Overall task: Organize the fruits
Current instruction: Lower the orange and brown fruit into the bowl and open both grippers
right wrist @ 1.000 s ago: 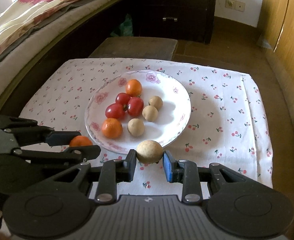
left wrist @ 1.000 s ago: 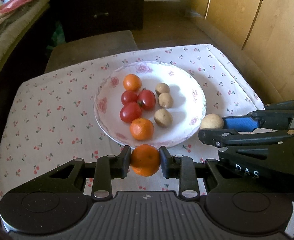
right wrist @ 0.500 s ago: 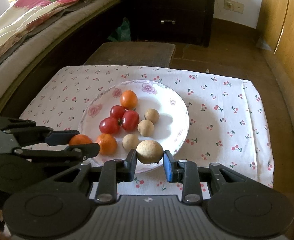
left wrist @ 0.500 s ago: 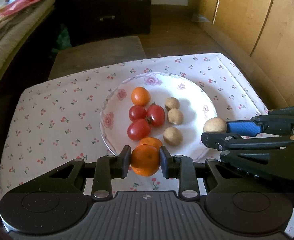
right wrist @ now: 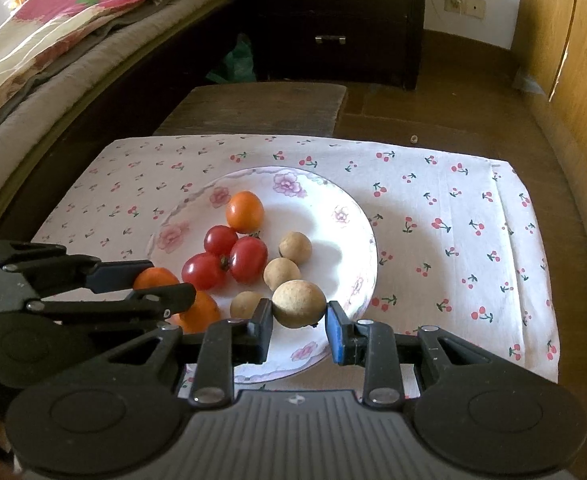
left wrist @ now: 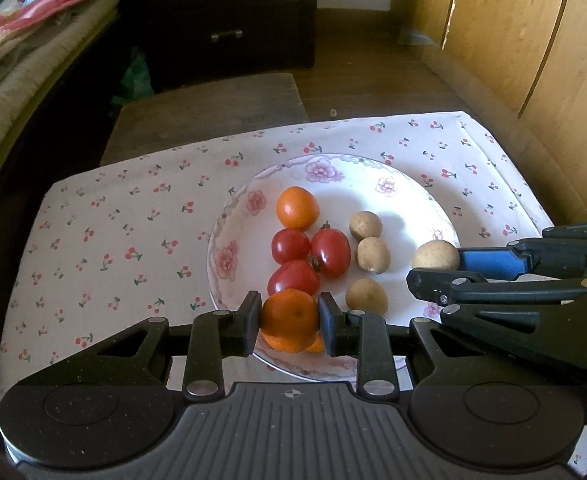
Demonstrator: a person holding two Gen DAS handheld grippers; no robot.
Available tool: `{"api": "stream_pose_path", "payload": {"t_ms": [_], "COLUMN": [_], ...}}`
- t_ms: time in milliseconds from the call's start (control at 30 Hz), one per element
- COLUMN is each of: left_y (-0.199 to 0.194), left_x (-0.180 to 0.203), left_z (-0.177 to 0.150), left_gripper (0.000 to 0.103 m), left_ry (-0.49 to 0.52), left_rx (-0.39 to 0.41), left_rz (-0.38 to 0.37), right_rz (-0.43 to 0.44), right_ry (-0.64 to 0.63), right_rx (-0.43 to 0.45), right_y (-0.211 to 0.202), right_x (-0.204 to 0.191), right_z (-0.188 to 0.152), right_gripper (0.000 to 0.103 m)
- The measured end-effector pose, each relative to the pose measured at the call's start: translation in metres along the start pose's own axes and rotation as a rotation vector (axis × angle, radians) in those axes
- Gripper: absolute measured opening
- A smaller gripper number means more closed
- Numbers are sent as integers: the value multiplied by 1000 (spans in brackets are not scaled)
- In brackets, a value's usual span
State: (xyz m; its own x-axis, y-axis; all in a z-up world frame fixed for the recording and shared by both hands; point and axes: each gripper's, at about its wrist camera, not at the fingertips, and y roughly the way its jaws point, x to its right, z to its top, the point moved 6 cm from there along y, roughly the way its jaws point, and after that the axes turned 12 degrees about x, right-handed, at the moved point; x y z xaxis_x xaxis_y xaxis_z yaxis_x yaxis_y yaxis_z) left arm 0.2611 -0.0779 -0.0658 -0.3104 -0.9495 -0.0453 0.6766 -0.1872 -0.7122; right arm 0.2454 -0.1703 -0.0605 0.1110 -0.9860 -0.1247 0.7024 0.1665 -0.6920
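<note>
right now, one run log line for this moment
left gripper: shut on orange | right gripper: around brown fruit, grip unclear | both over plate

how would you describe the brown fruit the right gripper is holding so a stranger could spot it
Start at the flowered white plate on the cherry-print tablecloth. Three small brown fruits lie in a column on its right half. The one meant sits at that column's near end, over the plate's front edge: the held brown fruit, the biggest of the four and the only one between the right gripper's fingers.

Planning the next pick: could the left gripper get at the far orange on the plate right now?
Probably not: the left gripper is shut on an orange, and three tomatoes sit before the far orange.
</note>
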Motion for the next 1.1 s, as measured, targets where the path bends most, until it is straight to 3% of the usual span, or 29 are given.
{"api": "stream_pose_path", "payload": {"t_ms": [1100], "left_y": [18], "left_x": [-5], "left_z": [4], "left_gripper": [38], "left_ry": [-19], "left_rx": [4], "left_rz": [59], "right_rz": [1], "right_ry": [32], "right_rx": [-15], "right_y": [21], "right_x": [6], "right_z": [3], "right_gripper": [32]}}
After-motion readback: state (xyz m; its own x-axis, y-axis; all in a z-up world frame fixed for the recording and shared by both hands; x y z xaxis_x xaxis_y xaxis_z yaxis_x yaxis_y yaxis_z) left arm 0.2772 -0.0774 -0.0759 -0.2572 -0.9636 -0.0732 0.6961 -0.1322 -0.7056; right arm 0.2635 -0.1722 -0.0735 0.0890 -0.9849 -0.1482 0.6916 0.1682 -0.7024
